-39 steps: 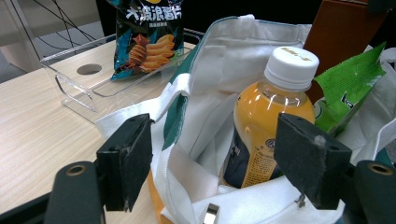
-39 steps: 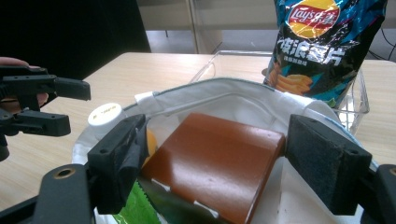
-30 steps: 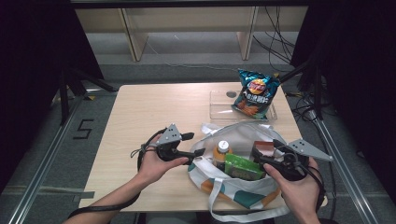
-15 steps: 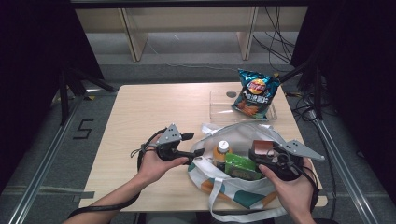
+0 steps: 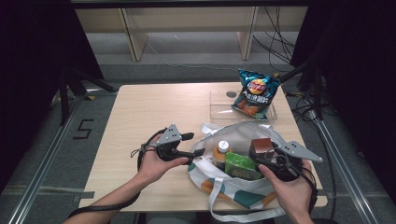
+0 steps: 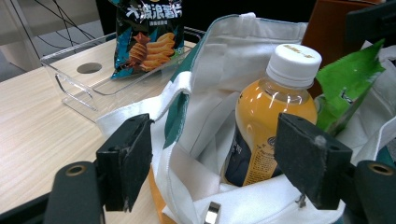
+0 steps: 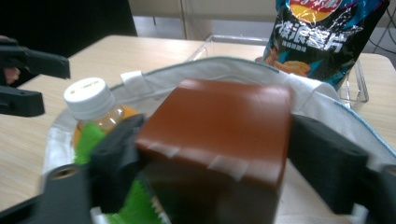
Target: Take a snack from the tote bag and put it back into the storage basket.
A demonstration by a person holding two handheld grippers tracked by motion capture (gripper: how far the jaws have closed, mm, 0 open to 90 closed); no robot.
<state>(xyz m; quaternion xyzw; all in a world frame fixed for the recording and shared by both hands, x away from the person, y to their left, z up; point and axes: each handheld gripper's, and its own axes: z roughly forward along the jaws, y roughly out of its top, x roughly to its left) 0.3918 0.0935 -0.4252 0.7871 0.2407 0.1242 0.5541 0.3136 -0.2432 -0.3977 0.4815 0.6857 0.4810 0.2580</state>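
White canvas tote bag (image 5: 243, 140) on counter (image 5: 154, 107), near edge, right of centre. In bag: orange juice bottle (image 5: 221, 151) left, green packet (image 5: 243, 167) mid, brown box (image 5: 261, 148) right. Clear plastic tray (image 5: 219, 100) behind bag, w/ blue crisp packet (image 5: 255, 92) standing in it.

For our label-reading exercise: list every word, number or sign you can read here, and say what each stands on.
"5": dark numeral on the grey floor left of the table.
Chip bag: large white Chinese characters, cut off at the top edge.
Bottle cap: small yellow print, too small to read.
Bottle label: blurred.
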